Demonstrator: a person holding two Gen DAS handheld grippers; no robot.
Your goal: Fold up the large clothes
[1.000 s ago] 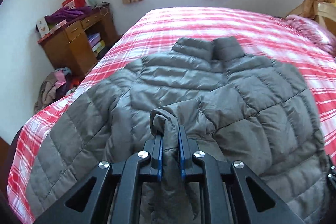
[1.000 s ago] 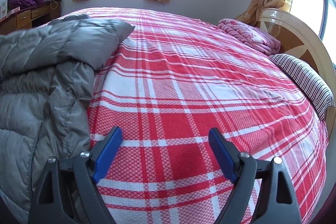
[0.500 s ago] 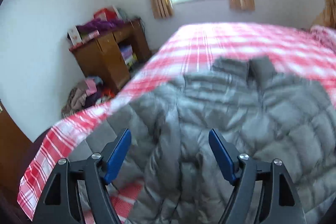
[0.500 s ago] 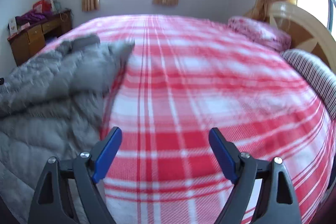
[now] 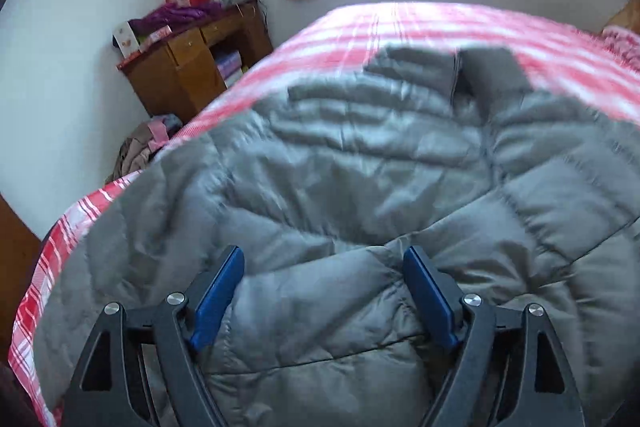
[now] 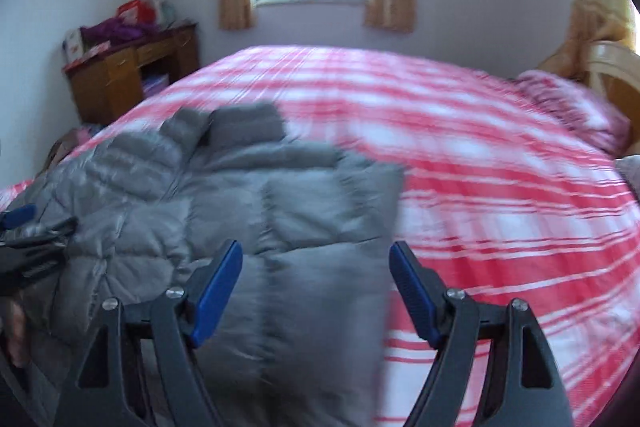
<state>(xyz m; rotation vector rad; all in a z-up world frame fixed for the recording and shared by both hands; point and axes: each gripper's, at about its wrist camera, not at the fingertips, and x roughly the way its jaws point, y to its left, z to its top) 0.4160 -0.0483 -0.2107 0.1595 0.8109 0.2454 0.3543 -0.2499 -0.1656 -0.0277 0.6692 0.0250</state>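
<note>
A grey quilted puffer jacket (image 5: 360,167) lies spread on the bed's red and white plaid sheet (image 5: 440,23), collar toward the window. My left gripper (image 5: 324,267) hovers low over the jacket's near part; its jaws are opening, and puffy fabric lies under and between them without the pads pressing. My right gripper (image 6: 316,259) is over the jacket (image 6: 248,195) at its right edge, jaws closing but still wide, pads apart from the cloth. In the right wrist view one blue pad (image 6: 18,217) of the left gripper shows at the far left.
A wooden desk (image 5: 188,67) piled with boxes and purple cloth stands by the left wall, with a heap of clothes (image 5: 144,147) on the floor. A pink blanket (image 6: 572,107) and headboard (image 6: 616,67) are at the right. Plaid sheet (image 6: 480,167) lies right of the jacket.
My left gripper let go of the grey sleeve end, opened wide and sank toward the jacket. My right gripper swung left from over the bare sheet to over the jacket's right edge.
</note>
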